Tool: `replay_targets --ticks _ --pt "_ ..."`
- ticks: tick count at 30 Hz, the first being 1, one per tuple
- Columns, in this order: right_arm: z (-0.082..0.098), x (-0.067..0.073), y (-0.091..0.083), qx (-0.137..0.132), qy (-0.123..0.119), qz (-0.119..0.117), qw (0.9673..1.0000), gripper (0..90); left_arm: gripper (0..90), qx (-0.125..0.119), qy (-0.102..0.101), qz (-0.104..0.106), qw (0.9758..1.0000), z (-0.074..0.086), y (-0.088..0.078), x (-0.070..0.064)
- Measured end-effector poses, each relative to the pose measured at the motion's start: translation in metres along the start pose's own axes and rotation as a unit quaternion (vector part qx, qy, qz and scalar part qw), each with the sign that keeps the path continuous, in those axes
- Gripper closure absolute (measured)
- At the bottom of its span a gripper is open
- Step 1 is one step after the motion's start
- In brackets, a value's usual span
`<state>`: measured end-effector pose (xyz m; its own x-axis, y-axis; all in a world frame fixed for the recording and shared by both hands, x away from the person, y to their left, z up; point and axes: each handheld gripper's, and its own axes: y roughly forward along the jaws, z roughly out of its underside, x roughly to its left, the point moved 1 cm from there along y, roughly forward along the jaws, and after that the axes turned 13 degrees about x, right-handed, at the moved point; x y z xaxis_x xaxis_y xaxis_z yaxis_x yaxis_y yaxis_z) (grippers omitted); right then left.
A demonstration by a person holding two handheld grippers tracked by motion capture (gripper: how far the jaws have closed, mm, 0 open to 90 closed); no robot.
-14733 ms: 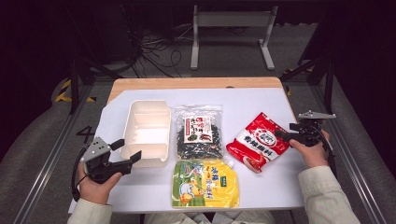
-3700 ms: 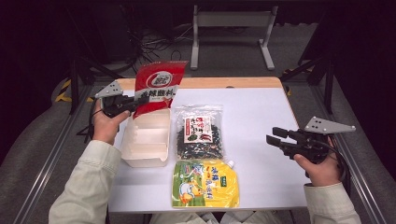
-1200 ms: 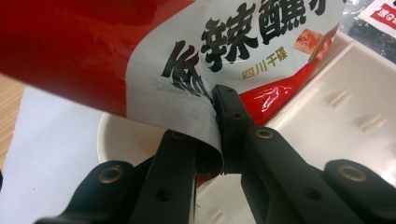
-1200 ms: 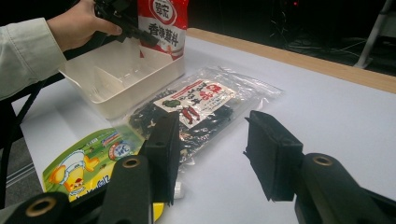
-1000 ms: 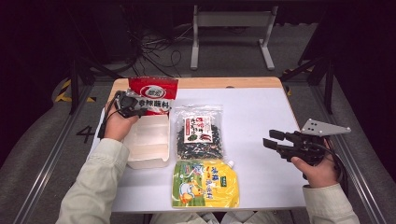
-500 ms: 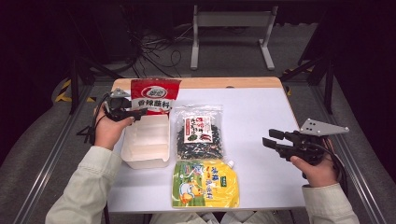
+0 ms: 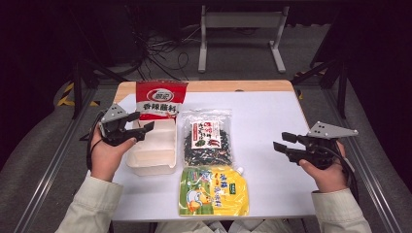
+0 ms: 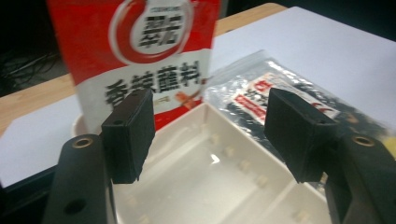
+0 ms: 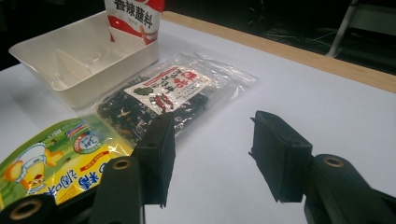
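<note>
White surface (image 7: 272, 126) carries the tray (image 7: 151, 150), the red packet (image 7: 160, 99) upright at its far end. Left hand-held gripper (image 7: 145, 127) just released it, jaws empty; right hand-held gripper (image 7: 281, 141) spread, empty. Withdraw gently to avoid toppling it.

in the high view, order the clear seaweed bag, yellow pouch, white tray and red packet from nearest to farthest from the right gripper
From the right gripper:
1. Clear seaweed bag, mid-table, just to its left.
2. Yellow pouch, toward the front edge.
3. White tray, left of the bag.
4. Red packet, standing at the tray's far end.
</note>
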<state>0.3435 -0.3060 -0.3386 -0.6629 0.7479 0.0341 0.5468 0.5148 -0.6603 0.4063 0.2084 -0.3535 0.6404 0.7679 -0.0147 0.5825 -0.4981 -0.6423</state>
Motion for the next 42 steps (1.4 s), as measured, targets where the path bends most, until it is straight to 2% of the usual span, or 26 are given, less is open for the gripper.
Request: replay_targets --ticks 2,4,7,10,14,17,19,23,25,29,31,32,34,37,42 --pt "0.000 0.000 0.000 0.002 -0.002 0.002 1.0000 49.7 36.1 -0.007 0.000 0.006 1.0000 0.003 -0.003 -0.006" --pt "-0.001 -0.001 0.000 0.004 -0.007 0.009 0.9999 50.8 36.1 -0.004 0.009 0.016 0.9998 0.004 -0.005 -0.012" --pt "-0.001 -0.001 0.000 0.006 -0.007 0.014 0.9999 52.3 35.7 -0.010 0.007 0.035 0.9993 0.004 -0.010 -0.020" --pt "0.000 -0.002 0.000 0.007 -0.002 0.014 0.9999 51.9 34.1 -0.005 0.013 0.039 0.9992 0.004 -0.011 -0.023" --pt "-0.001 -0.001 0.000 0.008 -0.001 0.016 0.9998 52.5 32.0 0.015 0.013 0.050 0.9986 0.004 -0.012 -0.028" --pt "-0.001 0.000 0.003 0.025 -0.010 0.035 0.9990 56.8 31.1 0.025 0.018 0.046 0.9985 0.005 -0.012 -0.031" --pt "-0.002 0.000 0.005 0.040 -0.019 0.044 0.9980 58.1 32.8 0.037 0.024 0.034 0.9985 0.006 -0.012 -0.033" --pt "-0.004 0.002 0.009 0.046 -0.032 0.049 0.9972 59.9 32.5 0.041 0.024 0.038 0.9981 0.007 -0.012 -0.033" --pt "-0.005 0.003 0.011 0.046 -0.034 0.048 0.9972 60.0 31.5 0.044 0.024 0.039 0.9980 0.008 -0.013 -0.034" --pt "-0.007 0.006 0.015 0.042 -0.040 0.042 0.9974 64.6 29.7 0.063 0.020 0.027 0.9975 0.010 -0.016 -0.034" --pt "-0.010 0.006 0.017 0.038 -0.039 0.033 0.9980 65.3 29.0 0.067 0.018 0.026 0.9972 0.013 -0.018 -0.032" --pt "-0.010 0.007 0.018 0.040 -0.038 0.029 0.9980 64.2 28.5 0.070 0.013 0.024 0.9972 0.014 -0.019 -0.031" --pt "-0.012 0.008 0.022 0.041 -0.037 0.023 0.9982 60.6 28.0 0.067 0.016 0.022 0.9974 0.015 -0.020 -0.030" --pt "-0.015 0.011 0.029 0.043 -0.037 0.005 0.9984 55.4 27.8 0.070 0.003 0.018 0.9974 0.020 -0.022 -0.028" --pt "-0.022 0.013 0.039 0.042 -0.039 -0.008 0.9983 52.7 28.2 0.075 0.013 0.014 0.9970 0.025 -0.022 -0.030"
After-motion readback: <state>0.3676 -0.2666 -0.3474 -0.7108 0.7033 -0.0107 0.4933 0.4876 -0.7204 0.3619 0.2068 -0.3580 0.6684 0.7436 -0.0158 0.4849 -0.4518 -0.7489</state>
